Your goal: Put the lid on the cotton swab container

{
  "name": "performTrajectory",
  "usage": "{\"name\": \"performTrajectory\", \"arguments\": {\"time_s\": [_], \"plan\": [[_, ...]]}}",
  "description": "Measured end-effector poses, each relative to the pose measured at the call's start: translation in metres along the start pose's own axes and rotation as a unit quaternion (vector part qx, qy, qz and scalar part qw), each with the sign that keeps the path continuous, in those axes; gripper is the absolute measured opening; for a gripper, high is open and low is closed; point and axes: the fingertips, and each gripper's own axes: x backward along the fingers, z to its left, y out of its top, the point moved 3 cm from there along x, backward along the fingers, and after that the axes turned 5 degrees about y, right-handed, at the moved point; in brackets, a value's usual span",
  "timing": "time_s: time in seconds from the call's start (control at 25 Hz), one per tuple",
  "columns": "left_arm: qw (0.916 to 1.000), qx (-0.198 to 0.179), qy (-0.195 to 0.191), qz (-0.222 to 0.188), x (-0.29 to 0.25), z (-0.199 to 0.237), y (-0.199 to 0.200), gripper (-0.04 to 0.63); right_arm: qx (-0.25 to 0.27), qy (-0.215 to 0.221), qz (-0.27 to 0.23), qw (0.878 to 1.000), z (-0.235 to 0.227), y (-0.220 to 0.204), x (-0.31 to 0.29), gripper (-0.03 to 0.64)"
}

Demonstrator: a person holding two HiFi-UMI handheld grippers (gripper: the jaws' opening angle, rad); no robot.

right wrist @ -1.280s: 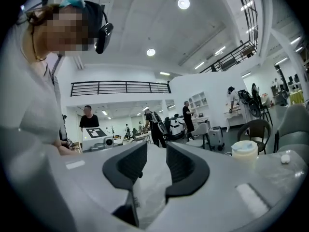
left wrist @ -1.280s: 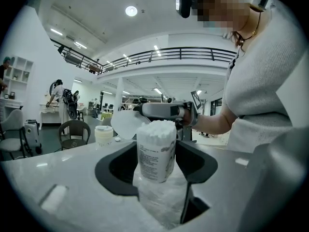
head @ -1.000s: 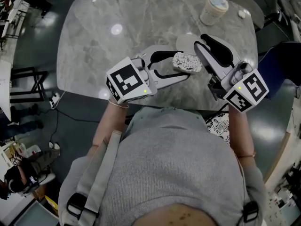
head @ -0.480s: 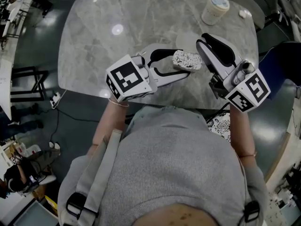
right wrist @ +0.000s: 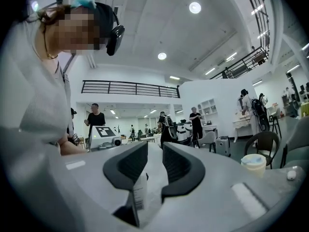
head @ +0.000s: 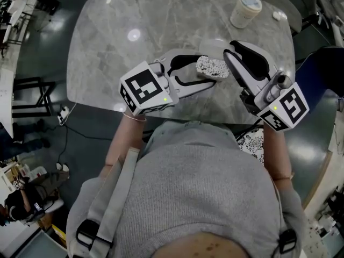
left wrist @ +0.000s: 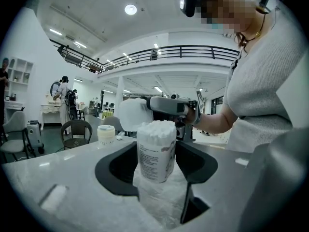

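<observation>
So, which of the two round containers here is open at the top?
The cotton swab container held in the left gripper's jaws: its swab tips show. The cup at the table's far corner has a cover.

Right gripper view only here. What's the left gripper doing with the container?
Observer: The left gripper is shut on the cotton swab container; top open, swabs showing.
Operator: Lid seated?
Observer: No. Head view shows the lid, held in the right gripper, beside the container's far side, not over its mouth.
Operator: Height?
Observer: In the left gripper view the lid hangs roughly level with the swabs, beyond them.
</observation>
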Motion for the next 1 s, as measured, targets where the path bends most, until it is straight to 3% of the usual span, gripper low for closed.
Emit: {"name": "performTrajectory", "arguments": {"time_s": [0.6,1.0], "plan": [[1.0,0.005,0.004,-0.005,0.002,0.004,0.004,0.249,0.079,0.036,0.009,0.996,0.02,0.005,0.001,0.102],[0.9999,0.011,0.008,-0.008,0.002,0.008,0.004,0.249,0.102,0.048,0.016,0.993,0.033,0.009,-0.003,0.114]]}}
